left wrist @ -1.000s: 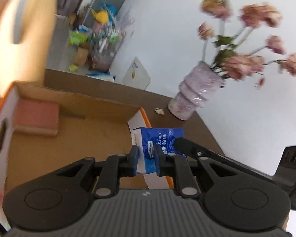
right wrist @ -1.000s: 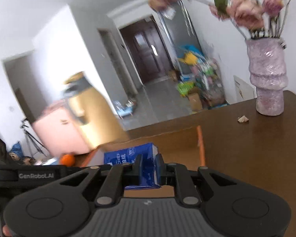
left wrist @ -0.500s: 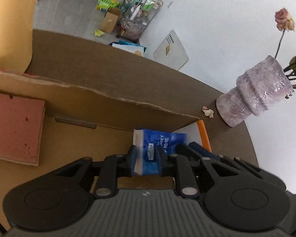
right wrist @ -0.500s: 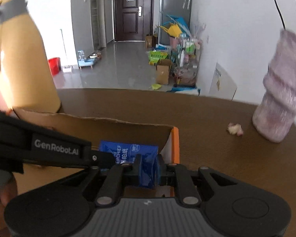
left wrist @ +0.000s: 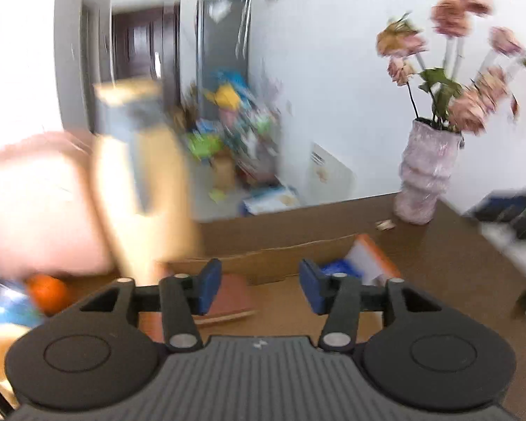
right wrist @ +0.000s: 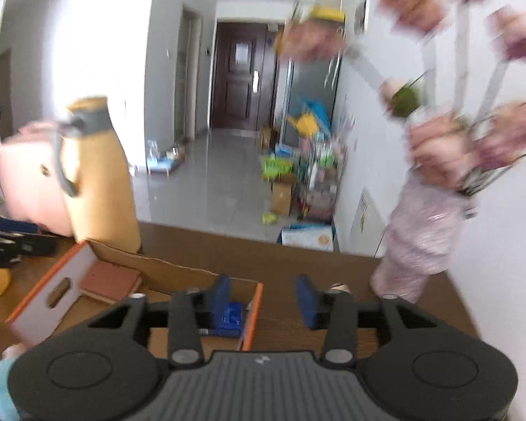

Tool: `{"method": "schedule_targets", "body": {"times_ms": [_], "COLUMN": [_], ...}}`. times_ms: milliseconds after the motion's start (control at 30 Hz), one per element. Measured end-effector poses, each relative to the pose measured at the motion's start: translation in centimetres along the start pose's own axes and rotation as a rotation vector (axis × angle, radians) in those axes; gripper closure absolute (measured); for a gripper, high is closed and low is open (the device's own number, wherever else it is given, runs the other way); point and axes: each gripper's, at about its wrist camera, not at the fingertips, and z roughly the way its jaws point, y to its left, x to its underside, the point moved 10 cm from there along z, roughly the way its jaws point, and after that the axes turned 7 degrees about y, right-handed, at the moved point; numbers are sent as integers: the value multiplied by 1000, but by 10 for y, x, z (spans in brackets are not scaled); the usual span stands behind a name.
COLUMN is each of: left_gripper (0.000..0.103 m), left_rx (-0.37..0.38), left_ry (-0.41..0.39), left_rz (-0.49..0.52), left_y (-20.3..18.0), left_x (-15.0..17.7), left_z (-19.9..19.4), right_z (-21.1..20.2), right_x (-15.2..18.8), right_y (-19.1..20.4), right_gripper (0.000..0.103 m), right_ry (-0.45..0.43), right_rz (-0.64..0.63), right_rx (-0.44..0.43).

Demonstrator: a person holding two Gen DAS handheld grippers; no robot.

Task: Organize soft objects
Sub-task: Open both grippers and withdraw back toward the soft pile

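Note:
A blue tissue pack [right wrist: 229, 317] lies inside the cardboard box [right wrist: 58, 280] at its right end, and its edge shows at the same end in the left wrist view [left wrist: 338, 267]. A reddish sponge block [right wrist: 108, 280] rests at the box's left back, also seen in the left wrist view [left wrist: 233, 296]. My left gripper [left wrist: 259, 289] hangs above the box with its jaws opening and nothing between them. My right gripper [right wrist: 264, 301] is also raised, jaws opening, empty, over the box's right wall. Both views are motion-blurred.
A tall yellow bottle [right wrist: 98, 175] stands behind the box on the brown table [right wrist: 298, 263]. A pale purple vase [right wrist: 417, 245] with pink flowers stands at the right. An orange [left wrist: 47, 291] lies left of the box. Clutter lines the hallway floor beyond.
Both grippers were shut on the blue tissue pack and lowered it into the box. Now both have let go, opened and risen; the pack stays in the box.

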Motion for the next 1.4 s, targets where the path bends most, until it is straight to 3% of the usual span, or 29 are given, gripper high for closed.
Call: {"method": "schedule_targets", "body": {"times_ms": [100, 167, 300, 467, 667, 800, 900, 1000, 1400], "left_gripper": [41, 41, 39, 32, 31, 31, 30, 29, 32], "left_rx": [-126, -179, -167, -172, -204, -183, -212, -182, -124], "left_ry": [-96, -122, -149, -232, -358, -324, -312, -284, -187], "left_rz": [103, 103, 76, 64, 69, 40, 35, 3, -21], "left_y": [24, 35, 26, 22, 18, 12, 5, -1, -14], "left_x": [26, 39, 53, 81, 191, 267, 312, 340, 339], "left_z": [-63, -90, -133, -182, -230, -241, -252, -255, -215], "right_z": [-56, -76, -101, -148, -188, -203, -210, -213, -189], "right_x": [21, 29, 33, 64, 164, 246, 295, 332, 329], "right_y": [-11, -10, 8, 37, 71, 103, 120, 127, 113], "right_gripper": [53, 53, 53, 53, 48, 47, 47, 46, 46], "right_ry": [-50, -61, -89, -185, -270, -247, -198, -141, -102], "right_rz": [10, 47, 70, 66, 112, 98, 103, 142, 187], "right_rx": [-10, -22, -46, -61, -104, -115, -125, -135, -151]}}
